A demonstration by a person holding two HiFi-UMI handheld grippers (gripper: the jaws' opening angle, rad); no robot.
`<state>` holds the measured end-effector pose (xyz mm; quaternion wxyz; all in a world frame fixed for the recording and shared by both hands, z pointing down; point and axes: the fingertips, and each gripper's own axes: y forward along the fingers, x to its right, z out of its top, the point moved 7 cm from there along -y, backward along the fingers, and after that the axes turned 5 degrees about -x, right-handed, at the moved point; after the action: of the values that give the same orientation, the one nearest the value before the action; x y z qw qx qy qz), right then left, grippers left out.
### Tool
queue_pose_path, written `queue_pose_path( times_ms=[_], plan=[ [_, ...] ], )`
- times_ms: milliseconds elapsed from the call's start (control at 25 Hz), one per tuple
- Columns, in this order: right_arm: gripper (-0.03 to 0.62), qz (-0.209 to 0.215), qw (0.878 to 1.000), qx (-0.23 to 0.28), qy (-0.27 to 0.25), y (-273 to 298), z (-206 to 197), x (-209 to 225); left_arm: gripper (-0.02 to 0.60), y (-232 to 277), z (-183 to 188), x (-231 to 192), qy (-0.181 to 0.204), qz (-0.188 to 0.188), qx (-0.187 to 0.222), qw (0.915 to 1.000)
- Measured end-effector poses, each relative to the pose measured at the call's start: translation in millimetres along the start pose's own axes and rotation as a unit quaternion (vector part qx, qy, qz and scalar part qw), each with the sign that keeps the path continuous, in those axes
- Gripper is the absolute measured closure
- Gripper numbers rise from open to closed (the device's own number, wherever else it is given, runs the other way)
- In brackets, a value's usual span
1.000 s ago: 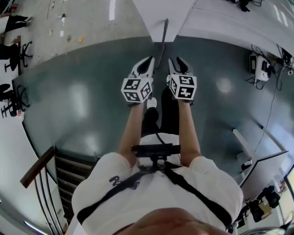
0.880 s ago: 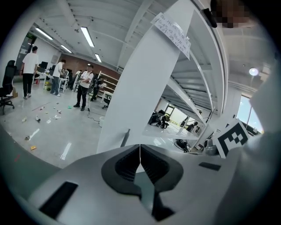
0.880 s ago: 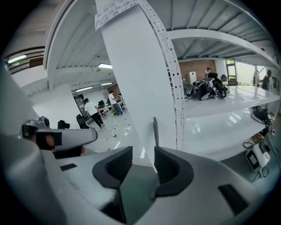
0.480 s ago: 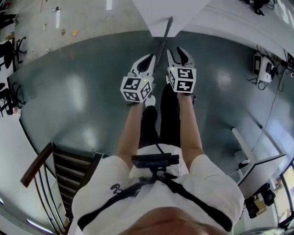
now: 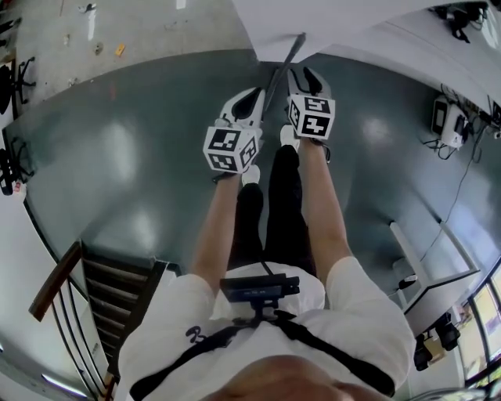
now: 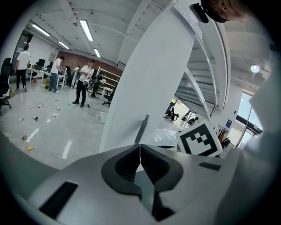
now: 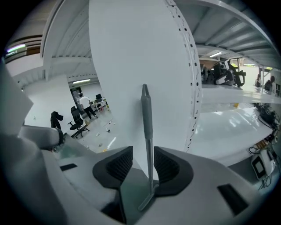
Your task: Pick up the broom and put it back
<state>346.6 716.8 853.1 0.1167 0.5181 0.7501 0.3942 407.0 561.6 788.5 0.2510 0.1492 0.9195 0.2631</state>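
The broom's thin grey handle (image 5: pixel 286 61) leans against a white pillar (image 5: pixel 274 19); its head is hidden behind the grippers. In the right gripper view the handle (image 7: pixel 146 114) stands upright between the jaws of my right gripper (image 7: pixel 143 151). Those jaws are open, with a gap on each side of the handle, which is nearer the right pad. My right gripper (image 5: pixel 304 77) is at the foot of the pillar. My left gripper (image 5: pixel 255 97) is just left of the handle, jaws shut on nothing (image 6: pixel 139 147). Ahead of the left gripper, the handle (image 6: pixel 144 127) rests on the pillar (image 6: pixel 149 88).
A stair rail (image 5: pixel 53 283) and steps (image 5: pixel 117 286) lie at the lower left. A white partition (image 5: pixel 423 262) and a device with cables (image 5: pixel 448 121) are at the right. Office chairs (image 5: pixel 9 168) line the left edge. People (image 6: pixel 83 83) stand far off across the littered floor.
Both grippers have moved away from the body toward the foot of the pillar. The broom handle now tilts more to the right in the head view and sits nearer the right gripper.
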Motion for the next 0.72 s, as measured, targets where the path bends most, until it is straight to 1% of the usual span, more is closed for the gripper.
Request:
queue_pose_path(
  times_ms=[120,320,600,720],
  plan=[
    [0.461,-0.002,1.000,-0.007,-0.012,22.6,0.8,-1.4,0.569,9.6,0.2,-4.5,0.006,0.003,-0.002,1.0000],
    [0.461,-0.012,1.000,-0.006,0.007,48.4,-3.1,4.0,0.569,20.5,-1.5,-12.9,0.010,0.024,-0.004,0.9997],
    [0.461,-0.009,1.000,0.001,0.004,71.2,2.8,6.8,0.569,34.0,-1.0,-18.5,0.014,0.020,0.001,0.9997],
    [0.461,-0.007,1.000,0.003,-0.007,79.2,8.1,5.6,0.569,35.3,1.7,-18.0,0.016,0.019,0.007,0.9997]
  ],
)
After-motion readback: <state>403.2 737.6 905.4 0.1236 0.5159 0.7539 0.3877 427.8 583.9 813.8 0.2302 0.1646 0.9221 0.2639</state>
